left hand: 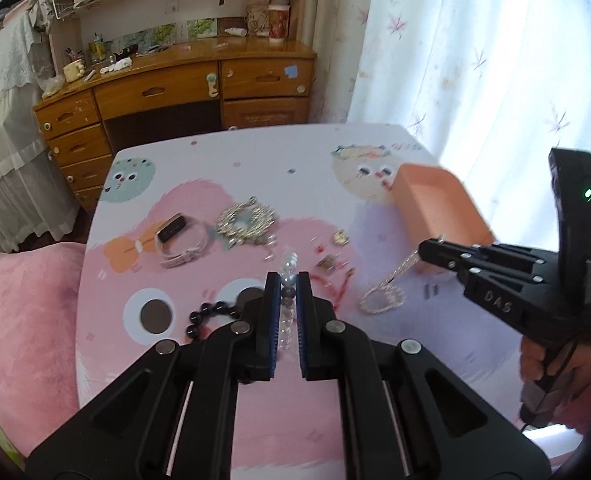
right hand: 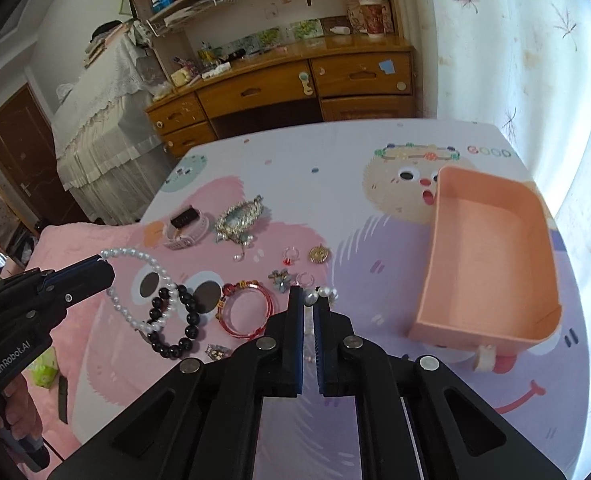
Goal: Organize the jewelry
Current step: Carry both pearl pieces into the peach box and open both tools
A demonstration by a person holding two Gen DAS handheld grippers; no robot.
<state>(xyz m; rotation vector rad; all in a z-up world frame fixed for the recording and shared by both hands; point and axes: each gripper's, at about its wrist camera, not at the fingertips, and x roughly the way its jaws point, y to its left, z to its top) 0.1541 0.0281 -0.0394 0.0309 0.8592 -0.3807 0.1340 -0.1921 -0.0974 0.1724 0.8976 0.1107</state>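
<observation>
My left gripper is shut on a white pearl bracelet, held above the table; the right wrist view shows it with the bracelet hanging from it. My right gripper is shut on a pearl necklace piece; in the left wrist view it holds a silvery chain dangling beside the pink box. The box is open and empty. A black bead bracelet and a red bangle lie on the table.
A watch with a pale strap, a silver brooch, a gold pendant, rings and small charms lie on the cartoon-printed table. A pink cushion is at the left. A wooden desk stands behind.
</observation>
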